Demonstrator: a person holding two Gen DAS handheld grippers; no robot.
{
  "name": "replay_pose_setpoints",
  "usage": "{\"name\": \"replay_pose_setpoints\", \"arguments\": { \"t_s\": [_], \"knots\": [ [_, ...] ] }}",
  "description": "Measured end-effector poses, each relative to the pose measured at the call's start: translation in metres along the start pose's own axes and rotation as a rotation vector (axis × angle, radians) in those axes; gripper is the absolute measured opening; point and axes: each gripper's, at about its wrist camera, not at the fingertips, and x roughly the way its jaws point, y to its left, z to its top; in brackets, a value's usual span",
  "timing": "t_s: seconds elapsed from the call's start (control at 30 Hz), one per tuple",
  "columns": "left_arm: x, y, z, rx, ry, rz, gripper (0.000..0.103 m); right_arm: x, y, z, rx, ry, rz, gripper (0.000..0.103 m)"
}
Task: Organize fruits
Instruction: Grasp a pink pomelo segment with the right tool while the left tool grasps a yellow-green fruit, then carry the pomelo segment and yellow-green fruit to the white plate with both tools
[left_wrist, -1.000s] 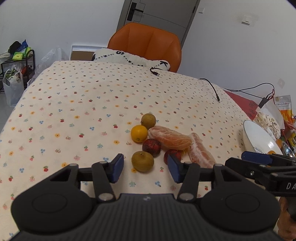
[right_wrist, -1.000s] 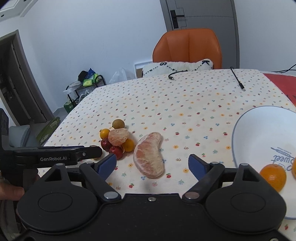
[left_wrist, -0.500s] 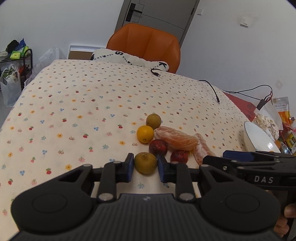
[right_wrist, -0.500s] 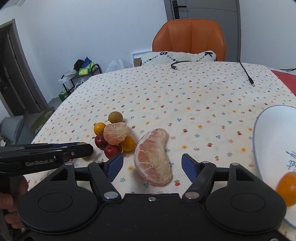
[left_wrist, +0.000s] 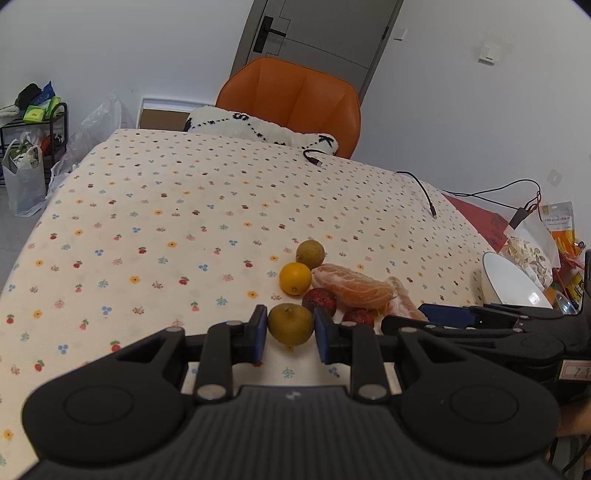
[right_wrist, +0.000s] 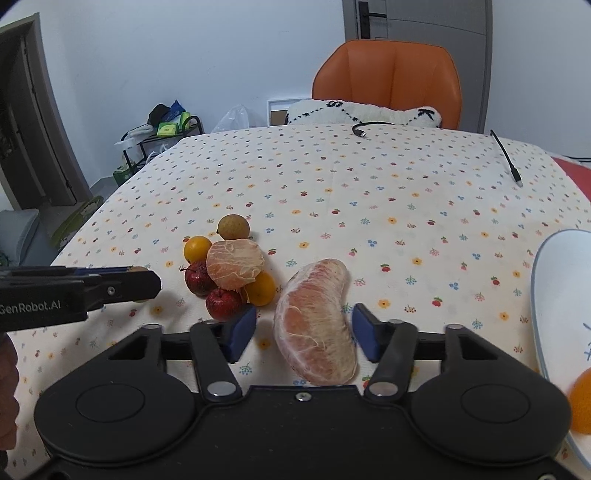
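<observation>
Floral-print tablecloth (right_wrist: 369, 192), orange chair behind. Your left gripper (left_wrist: 289, 334) pinches the greenish-yellow round citrus (left_wrist: 290, 324); your right gripper (right_wrist: 303, 332), jaws just closing, straddles the peeled pink pomelo wedge (right_wrist: 316, 321), seemingly unclamped. White bowl (right_wrist: 554, 295) holds one orange; most fruit remains.

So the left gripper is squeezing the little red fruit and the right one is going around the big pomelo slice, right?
Not quite. In the left wrist view the left gripper squeezes the yellow-green round fruit, not a red one. The right gripper, jaws just closing, does straddle the pomelo slice.
</observation>
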Motion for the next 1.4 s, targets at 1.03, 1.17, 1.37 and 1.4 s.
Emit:
{"name": "replay_pose_setpoints", "arguments": {
  "t_s": [1.03, 1.17, 1.37, 1.4],
  "knots": [
    [-0.016, -0.053, 0.011, 0.066, -0.058, -0.077, 0.026, -0.066, -0.033, -0.001, 0.06, -0.115, 0.04, 0.038],
    [-0.015, -0.062, 0.012, 0.075, -0.059, -0.091, 0.026, -0.073, -0.042, -0.002, 0.07, -0.127, 0.027, 0.038],
    [-0.012, -0.08, 0.014, 0.097, -0.063, -0.113, 0.026, -0.083, -0.057, -0.006, 0.091, -0.138, 0.0, 0.038],
    [-0.011, -0.084, 0.014, 0.1, -0.063, -0.118, 0.026, -0.086, -0.06, -0.007, 0.09, -0.143, -0.009, 0.038]
  ]
}}
